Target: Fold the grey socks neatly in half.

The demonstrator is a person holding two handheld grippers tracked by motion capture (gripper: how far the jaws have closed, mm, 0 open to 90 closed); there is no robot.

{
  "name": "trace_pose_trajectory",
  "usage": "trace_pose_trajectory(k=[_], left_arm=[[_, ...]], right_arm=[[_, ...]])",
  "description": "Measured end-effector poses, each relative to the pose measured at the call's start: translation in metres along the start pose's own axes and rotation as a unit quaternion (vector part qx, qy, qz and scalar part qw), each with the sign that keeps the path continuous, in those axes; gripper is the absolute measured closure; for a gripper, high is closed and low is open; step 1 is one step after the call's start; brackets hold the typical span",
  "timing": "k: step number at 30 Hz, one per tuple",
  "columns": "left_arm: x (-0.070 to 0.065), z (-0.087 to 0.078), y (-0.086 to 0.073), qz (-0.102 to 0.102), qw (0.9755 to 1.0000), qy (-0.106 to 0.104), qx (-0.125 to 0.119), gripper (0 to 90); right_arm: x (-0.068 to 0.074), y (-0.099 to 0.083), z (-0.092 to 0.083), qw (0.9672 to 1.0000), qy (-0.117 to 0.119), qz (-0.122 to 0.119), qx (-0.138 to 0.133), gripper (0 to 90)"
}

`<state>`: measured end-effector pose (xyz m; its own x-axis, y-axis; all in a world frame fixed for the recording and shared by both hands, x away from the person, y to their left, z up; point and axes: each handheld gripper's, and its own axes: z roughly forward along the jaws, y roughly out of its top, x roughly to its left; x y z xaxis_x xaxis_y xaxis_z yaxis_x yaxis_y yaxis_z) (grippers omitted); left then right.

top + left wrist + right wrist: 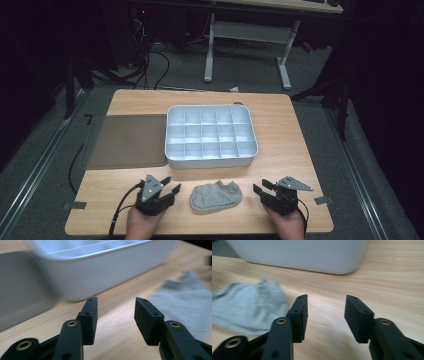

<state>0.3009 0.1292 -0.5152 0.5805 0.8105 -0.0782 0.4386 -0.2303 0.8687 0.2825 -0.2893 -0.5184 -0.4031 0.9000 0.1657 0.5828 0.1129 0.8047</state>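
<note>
Sock (216, 195), grey and crumpled flat, lies on the wooden surface (280, 125) near its front edge, between my two tongs. From the middle of the surface in the high view it sits at about six o'clock, just in front of the white divided tray (211, 136) and apart from it.

My left tongs (168, 187) rest at about nine o'clock of the sock, near it but not touching, with the tips turned toward one o'clock. In the left gripper view the jaws stand wide apart with bare wood between the pads (90, 315), so they are released and grasp nothing. In that view the sock (185, 302) lies off at two o'clock, blurred, and the tray's white wall (100, 277) crosses the top, with a grey mat (20, 290) at the left.

My right tongs (262, 187) rest at about three o'clock of the sock, also near and not touching, with the tips turned toward ten o'clock. In the right gripper view the jaws are likewise spread, with wood grain between the pads (299, 315), so they too are released and empty. There the sock (247, 306) lies at about ten o'clock of the jaws, its edge just beside the left jaw, and the tray's wall (307, 255) runs along the top.

The grey mat (127, 141) lies at nine o'clock of the tray, touching its side.
</note>
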Motion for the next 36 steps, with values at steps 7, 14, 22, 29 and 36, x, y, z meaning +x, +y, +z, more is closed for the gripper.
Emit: trace_pose_trajectory(k=[7, 14, 22, 29, 36], left_arm=[[0.020, -0.001, -0.006, -0.033, 0.9992, 0.021, 0.013, 49.3], [0.012, 0.004, -0.004, -0.018, 0.9995, 0.015, 0.020, 48.5], [0.010, 0.003, -0.003, -0.017, 0.9995, 0.012, 0.022, 47.8], [0.006, 0.003, -0.001, -0.015, 0.9996, 0.009, 0.021, 47.2], [0.002, 0.004, 0.001, -0.024, 0.9995, -0.002, 0.020, 45.5]], right_arm=[[-0.006, -0.002, -0.005, 0.9999, -0.013, 0.004, -0.008, 51.4], [-0.003, -0.005, -0.007, 0.9997, -0.022, -0.006, -0.003, 49.5], [-0.001, -0.004, -0.007, 0.9995, -0.028, -0.008, -0.008, 49.0], [0.000, -0.005, -0.010, 0.9994, -0.030, -0.009, -0.011, 48.8], [0.005, -0.004, -0.006, 0.9996, -0.024, -0.011, -0.010, 48.4]])
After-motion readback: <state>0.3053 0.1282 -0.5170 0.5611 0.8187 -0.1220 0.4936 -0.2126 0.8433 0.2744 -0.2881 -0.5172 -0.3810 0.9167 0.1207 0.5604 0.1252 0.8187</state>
